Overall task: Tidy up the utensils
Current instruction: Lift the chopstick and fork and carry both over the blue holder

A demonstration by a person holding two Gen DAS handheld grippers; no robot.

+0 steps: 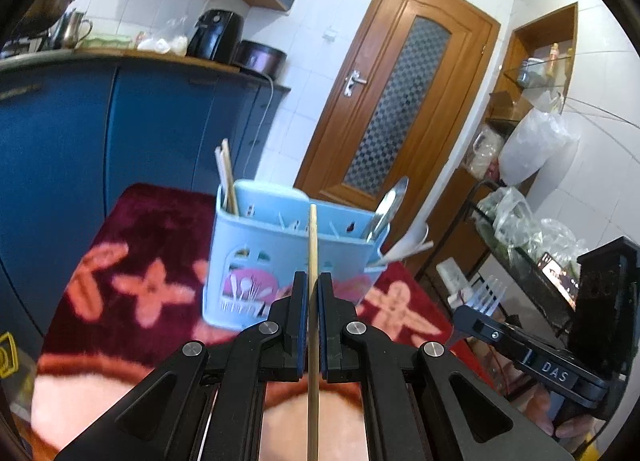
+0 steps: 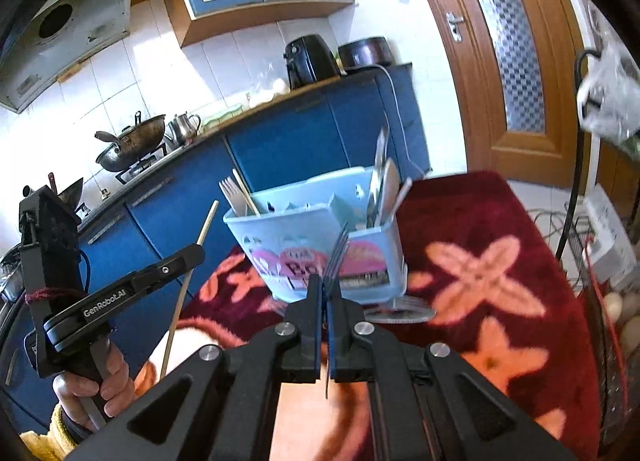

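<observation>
I have both tools loaded and lifted short of the blue caddy, which stands on the red flowered cloth. My left gripper is clamped narrow on a single wooden chopstick, held upright through the jaws so, I judge, it can drop end-first into a slot. My right gripper is pinched on a metal fork, tines forward and up, handle trailing below the jaws for the same reason. The caddy is already crowded: chopsticks at one end, a metal spoon leaning out at the other, and a pale fork beside the sticks. Those leaning handles stand in my way, and the two tools sit close together, so I would go in one at a time
</observation>
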